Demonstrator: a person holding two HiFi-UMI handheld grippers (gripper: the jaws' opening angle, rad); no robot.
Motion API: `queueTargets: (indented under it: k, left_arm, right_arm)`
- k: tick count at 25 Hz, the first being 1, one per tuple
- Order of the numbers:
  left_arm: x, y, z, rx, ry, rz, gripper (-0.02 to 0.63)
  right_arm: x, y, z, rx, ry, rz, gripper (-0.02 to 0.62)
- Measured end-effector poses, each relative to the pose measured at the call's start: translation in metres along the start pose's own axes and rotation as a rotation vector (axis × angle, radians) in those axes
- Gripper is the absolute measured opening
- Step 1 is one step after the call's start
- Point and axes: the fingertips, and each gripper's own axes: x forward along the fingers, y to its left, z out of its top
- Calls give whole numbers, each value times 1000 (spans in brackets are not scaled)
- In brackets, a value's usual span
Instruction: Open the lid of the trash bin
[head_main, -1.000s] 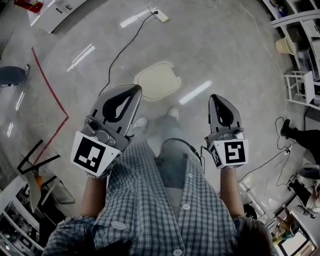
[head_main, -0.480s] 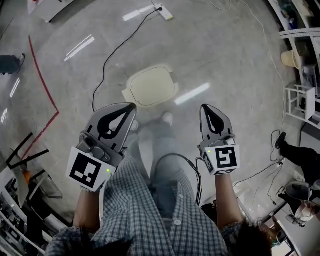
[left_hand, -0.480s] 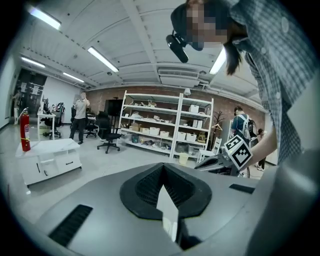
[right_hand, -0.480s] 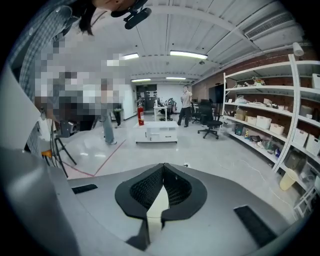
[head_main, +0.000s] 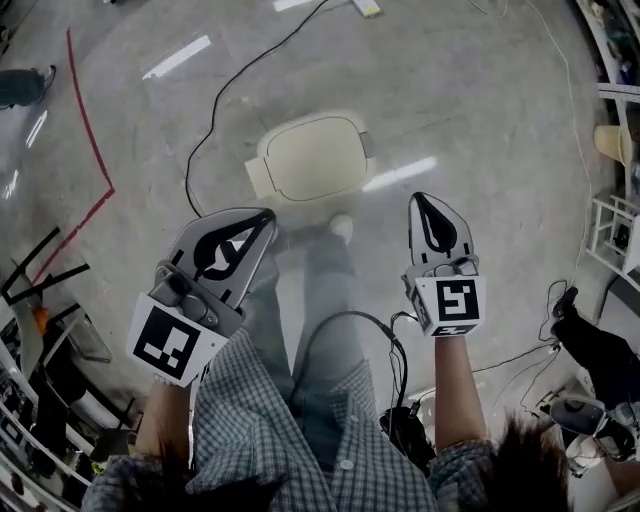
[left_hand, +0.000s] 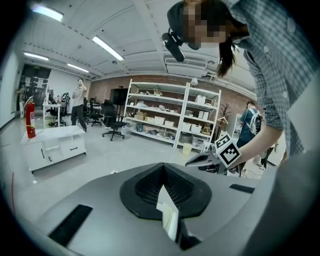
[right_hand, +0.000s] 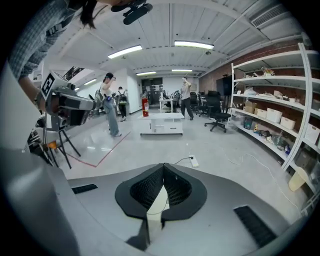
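The trash bin (head_main: 310, 157) stands on the floor ahead of me, seen from above, its cream rounded-square lid down. Both grippers hang at waist height short of the bin, not touching it. My left gripper (head_main: 267, 215) points toward the bin's near left side, jaws shut and holding nothing. My right gripper (head_main: 425, 200) is to the bin's right and nearer me, also shut and empty. In the left gripper view the left gripper (left_hand: 162, 168) has its dark pads closed together, and in the right gripper view the right gripper (right_hand: 163, 168) does too. The bin shows in neither gripper view.
A black cable (head_main: 215, 110) runs across the floor left of the bin to a power strip (head_main: 365, 6). Red tape (head_main: 85, 120) marks the floor at the left. Black stands (head_main: 40, 280) crowd the left edge, white shelves (head_main: 615, 230) the right. My shoe (head_main: 342, 228) is just before the bin.
The bin has slid down the head view and looks larger, so I have come closer to it. Both grippers stay shut and keep their spacing.
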Motion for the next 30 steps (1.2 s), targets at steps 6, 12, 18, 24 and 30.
queueTargets:
  k: [6, 12, 18, 24, 30]
  left_arm:
    - [21, 4, -17, -19, -23, 31, -2]
    - [36, 0, -36, -47, -11, 29, -2]
    - [39, -2, -57, -75, 13, 36, -2]
    - [47, 1, -71, -76, 9, 27, -2]
    - [56, 7, -80, -106, -3, 44, -3]
  right_arm:
    - [32, 0, -31, -1, 26, 43, 17]
    - [58, -3, -61, -11, 67, 78, 17]
    - [84, -11, -92, -60, 122, 91, 17]
    - [116, -21, -121, -49, 156, 75, 17]
    - [142, -25, -154, -33, 220, 79, 17]
